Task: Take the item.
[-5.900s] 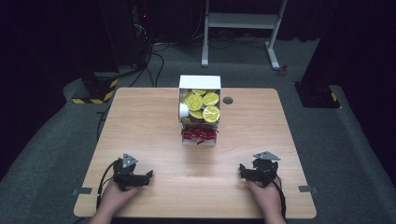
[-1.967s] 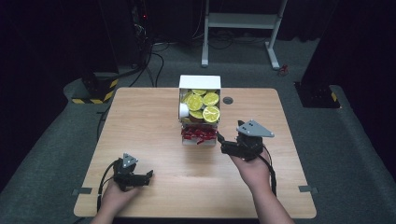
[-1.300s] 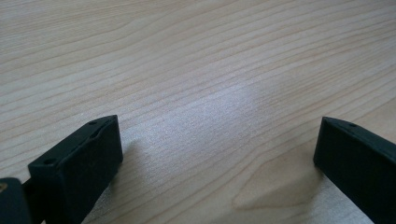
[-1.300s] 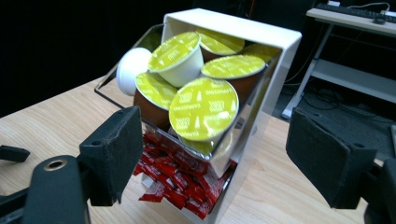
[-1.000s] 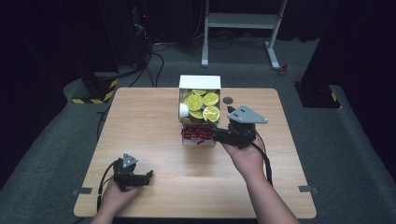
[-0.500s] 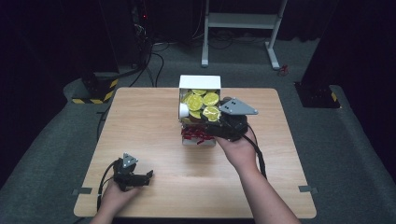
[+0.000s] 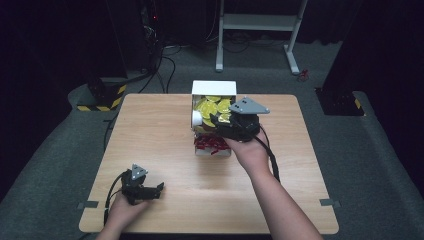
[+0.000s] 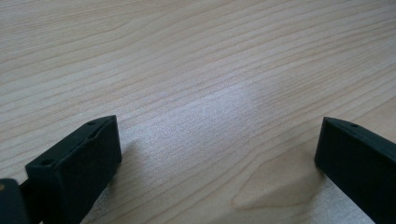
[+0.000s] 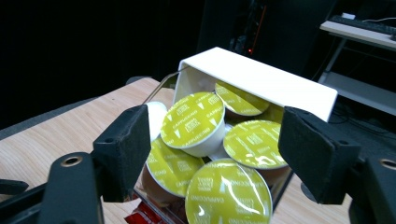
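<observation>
Yellow foil-lidded coffee capsules [image 9: 192, 122] crowd the white box [image 9: 261, 81], ringing the right gripper [image 9: 210, 140], jaws just closing, gripping nothing; left gripper [image 7: 159, 188] rests released on the wooden table [image 7: 150, 125]

The word "CAPPUCCINO" is printed in white on the yellow-green lids of the coffee capsules [image 9: 192, 120] in the middle of the right gripper view; the smaller print above it is too small to read.

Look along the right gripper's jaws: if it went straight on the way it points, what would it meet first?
Probably the raised yellow-lidded capsule atop the pile in the white box; it sits between the right gripper's open jaws, though depth is uncertain.
</observation>
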`<state>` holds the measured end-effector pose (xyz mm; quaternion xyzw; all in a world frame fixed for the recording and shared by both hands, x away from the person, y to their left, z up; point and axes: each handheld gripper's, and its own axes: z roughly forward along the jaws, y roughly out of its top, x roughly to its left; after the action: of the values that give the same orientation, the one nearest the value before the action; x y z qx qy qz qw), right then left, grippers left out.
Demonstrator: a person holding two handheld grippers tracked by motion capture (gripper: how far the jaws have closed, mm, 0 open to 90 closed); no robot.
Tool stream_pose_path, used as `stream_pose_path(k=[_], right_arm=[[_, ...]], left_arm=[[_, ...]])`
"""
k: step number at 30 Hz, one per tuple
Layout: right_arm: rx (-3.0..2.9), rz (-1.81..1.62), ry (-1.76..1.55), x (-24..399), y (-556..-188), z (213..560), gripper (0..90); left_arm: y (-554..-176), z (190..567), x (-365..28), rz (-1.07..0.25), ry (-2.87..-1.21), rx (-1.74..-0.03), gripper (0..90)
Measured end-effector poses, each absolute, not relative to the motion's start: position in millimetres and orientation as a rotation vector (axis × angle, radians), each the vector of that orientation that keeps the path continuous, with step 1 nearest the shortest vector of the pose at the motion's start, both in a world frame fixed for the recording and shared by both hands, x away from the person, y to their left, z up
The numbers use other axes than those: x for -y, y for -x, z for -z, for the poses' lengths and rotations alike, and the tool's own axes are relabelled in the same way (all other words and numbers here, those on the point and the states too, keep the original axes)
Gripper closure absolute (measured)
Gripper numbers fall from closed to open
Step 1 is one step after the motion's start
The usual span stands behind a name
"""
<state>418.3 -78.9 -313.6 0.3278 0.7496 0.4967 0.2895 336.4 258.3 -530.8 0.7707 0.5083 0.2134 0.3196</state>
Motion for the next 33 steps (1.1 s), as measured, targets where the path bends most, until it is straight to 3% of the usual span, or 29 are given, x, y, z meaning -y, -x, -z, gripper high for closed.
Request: stream_pose_path(k=[6, 15, 33], right_arm=[[-2.020, -1.296, -0.848, 66, -424, 312, 25.0], [-1.991, -1.266, -0.797, 47, -425, 315, 40.9], [-2.041, -1.180, -0.838, 32, -444, 321, 42.4]], left_arm=[[-337, 531, -258, -0.563, -2.028, -1.335, 0.9], [-337, 531, -258, -0.565, -2.023, -1.336, 0.8], [-336, 531, -258, -0.559, -2.024, -1.338, 0.8]])
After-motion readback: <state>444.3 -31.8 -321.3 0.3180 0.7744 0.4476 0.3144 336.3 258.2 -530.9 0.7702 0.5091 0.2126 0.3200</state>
